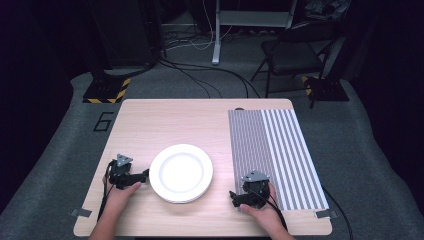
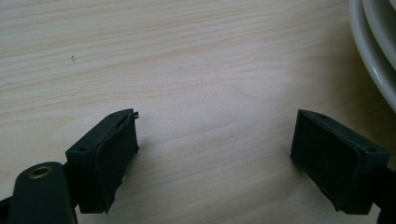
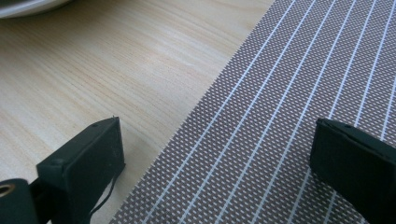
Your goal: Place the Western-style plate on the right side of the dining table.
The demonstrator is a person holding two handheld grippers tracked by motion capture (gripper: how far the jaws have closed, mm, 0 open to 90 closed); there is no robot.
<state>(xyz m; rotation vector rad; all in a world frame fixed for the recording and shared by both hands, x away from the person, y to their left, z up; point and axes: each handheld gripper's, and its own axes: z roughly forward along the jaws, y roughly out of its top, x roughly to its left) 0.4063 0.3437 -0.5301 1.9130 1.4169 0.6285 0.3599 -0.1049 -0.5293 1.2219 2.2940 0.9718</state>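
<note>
A stack of white plates (image 1: 181, 172) sits on the wooden table (image 1: 165, 120), left of a brown-and-white striped placemat (image 1: 272, 150). My left gripper (image 1: 144, 175) rests on the table just left of the plates. It is open in the left gripper view (image 2: 217, 126), with bare wood between the jaws and the plates' rims (image 2: 373, 51) at the upper right. My right gripper (image 1: 242, 195) lies at the placemat's near left corner. It is open (image 3: 218, 128) and straddles the placemat's edge (image 3: 280, 116), one jaw over wood and one over the mat.
A plate rim (image 3: 28, 7) shows far off in the right gripper view. Beyond the table stand a folding chair (image 1: 295, 50), a stand with yellow-black tape (image 1: 107, 90) and floor cables (image 1: 200, 75). Tape tabs mark the table's near corners.
</note>
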